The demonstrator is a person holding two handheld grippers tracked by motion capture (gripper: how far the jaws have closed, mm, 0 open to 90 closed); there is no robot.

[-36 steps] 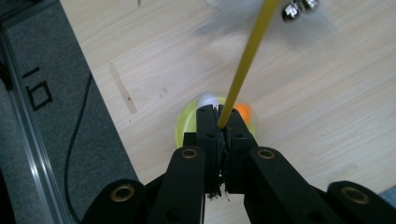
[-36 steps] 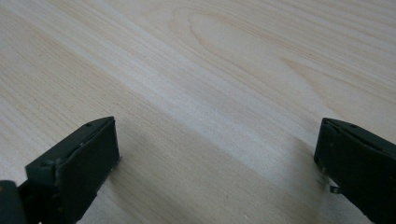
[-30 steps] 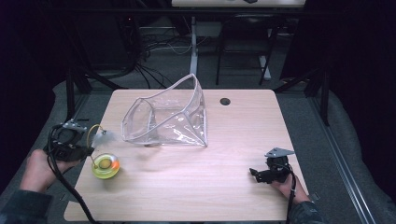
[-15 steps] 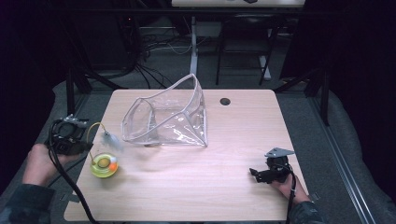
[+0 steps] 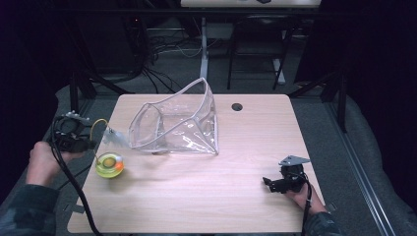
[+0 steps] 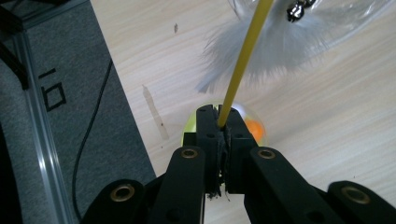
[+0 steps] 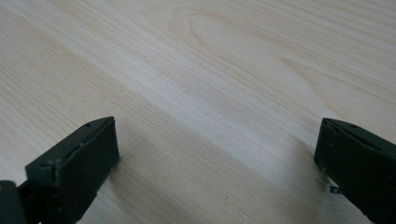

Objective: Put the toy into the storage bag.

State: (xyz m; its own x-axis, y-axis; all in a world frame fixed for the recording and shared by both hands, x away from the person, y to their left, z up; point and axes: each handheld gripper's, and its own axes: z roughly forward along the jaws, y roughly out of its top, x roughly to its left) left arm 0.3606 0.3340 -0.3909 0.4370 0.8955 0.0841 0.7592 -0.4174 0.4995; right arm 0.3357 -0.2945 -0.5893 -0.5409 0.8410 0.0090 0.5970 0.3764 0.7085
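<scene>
A toy with a yellow-green ball base (image 5: 109, 164) sits near the table's left edge. A thin yellow wand (image 5: 97, 123) arcs up from it to a white feather tuft (image 5: 112, 136), which hangs just outside the mouth of a clear plastic container (image 5: 177, 123) lying on its side. My left gripper (image 5: 90, 144) is shut on the wand (image 6: 243, 60) just above the base (image 6: 254, 128); the left gripper view (image 6: 219, 116) also shows the feathers (image 6: 280, 51) and a small bell (image 6: 296, 7). My right gripper (image 5: 268, 183) rests open on the table at the front right, nothing between its jaws (image 7: 217, 154).
The wooden table (image 5: 196, 196) has a dark cable hole (image 5: 237, 106) at the back right. Grey floor with a black cable (image 6: 88, 140) runs close along the table's left edge. Chair legs and cables stand behind the table.
The left gripper shifted slightly away and left, and the ball base and feather tuft moved a little farther up the table, toward the container's mouth. The right gripper has not moved.
</scene>
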